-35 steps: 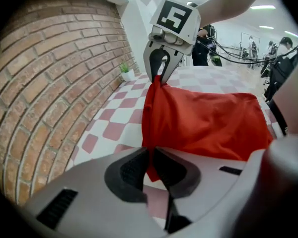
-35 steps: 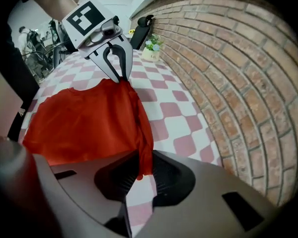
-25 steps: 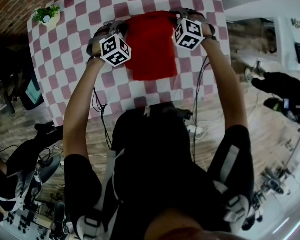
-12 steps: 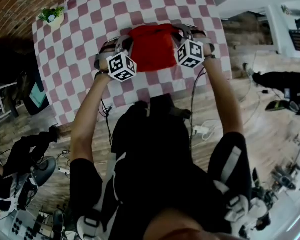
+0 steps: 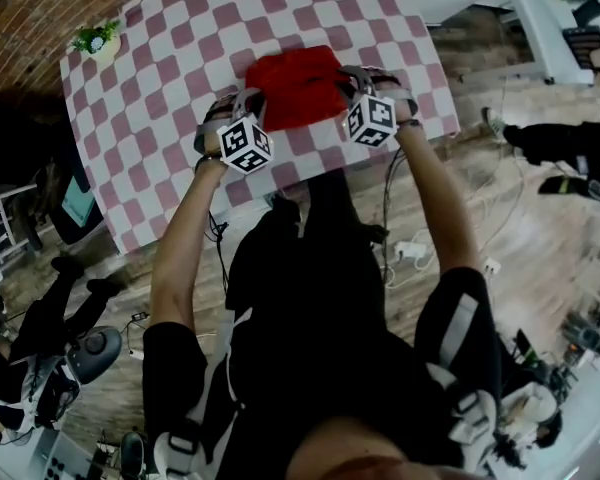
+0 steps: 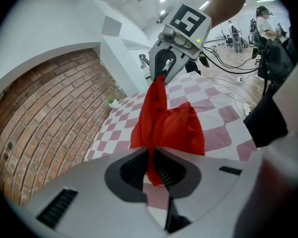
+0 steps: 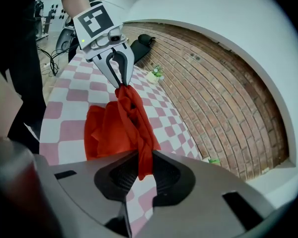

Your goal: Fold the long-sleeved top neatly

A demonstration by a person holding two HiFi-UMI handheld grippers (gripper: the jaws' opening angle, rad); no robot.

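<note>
The red long-sleeved top (image 5: 298,86) lies bunched on the pink-and-white checked table (image 5: 170,58), with one edge stretched taut between my two grippers. My left gripper (image 5: 248,106) is shut on the left end of that edge, and in the left gripper view the red cloth (image 6: 169,125) runs up from between my jaws (image 6: 153,165) to the right gripper (image 6: 161,72). My right gripper (image 5: 353,81) is shut on the other end. In the right gripper view the twisted red cloth (image 7: 119,125) leads from my jaws (image 7: 142,170) to the left gripper (image 7: 117,68).
A small potted plant (image 5: 96,38) stands at the table's far left corner. The table's near edge (image 5: 280,183) is right in front of the person's body. Cables (image 5: 405,253) lie on the wooden floor to the right. A brick wall (image 7: 223,98) stands behind the table.
Both grippers have come back toward the person, carrying the held edge of the red top over the rest of it. The garment now lies shorter and more bunched.
</note>
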